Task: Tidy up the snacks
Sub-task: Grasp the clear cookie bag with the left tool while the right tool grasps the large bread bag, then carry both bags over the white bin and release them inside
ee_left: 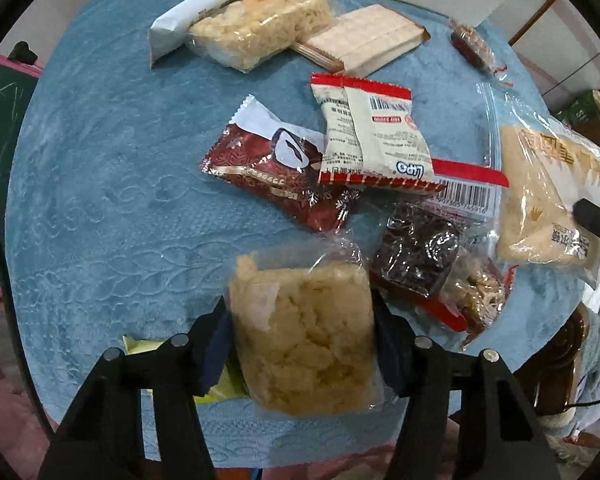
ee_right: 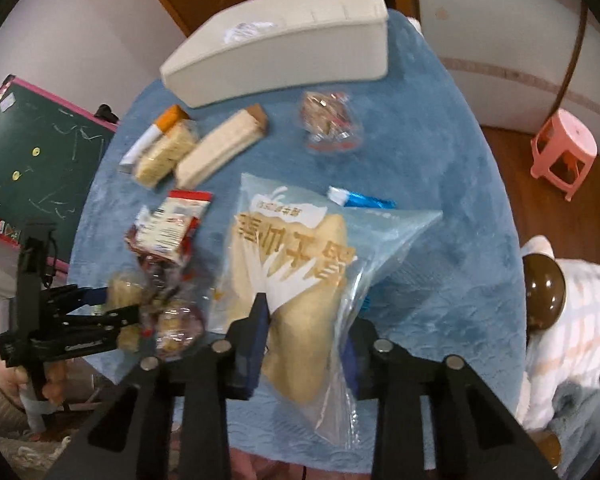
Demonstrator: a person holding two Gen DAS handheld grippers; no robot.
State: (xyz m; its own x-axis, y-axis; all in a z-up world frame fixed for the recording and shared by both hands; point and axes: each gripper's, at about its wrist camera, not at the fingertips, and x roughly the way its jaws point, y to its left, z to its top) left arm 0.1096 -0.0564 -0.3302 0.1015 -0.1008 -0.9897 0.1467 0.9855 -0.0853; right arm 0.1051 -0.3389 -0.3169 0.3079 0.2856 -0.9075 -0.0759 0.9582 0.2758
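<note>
A: Where is the crumbly yellow snack?
B: The puffed rice cake [ee_left: 304, 340] in clear wrap sits between the fingers of the left gripper [ee_left: 302, 344]. The pads touch both its sides, so the gripper is squeezing it. It points straight down at the blue worktop [ee_left: 100, 184].

A: And the other one?
B: The right gripper [ee_right: 306, 344] leans down at a slant. Its fingers are on the big clear bread bag [ee_right: 296, 280], one on each side, and the bag bulges up between them. It looks pinched on the bag.

A: Can you see a hand?
B: Yes, in the right view a hand [ee_right: 40, 384] in a knit sleeve holds the left gripper's handle at the worktop's edge.

A: What lies around?
B: A red packet [ee_left: 276, 184] and a white packet [ee_left: 376, 140] overlap just past the rice cake. A dark brownie [ee_left: 416, 248] is beside it. Farther off are a wafer pack [ee_left: 364, 36] and a white box [ee_right: 284, 40].
</note>
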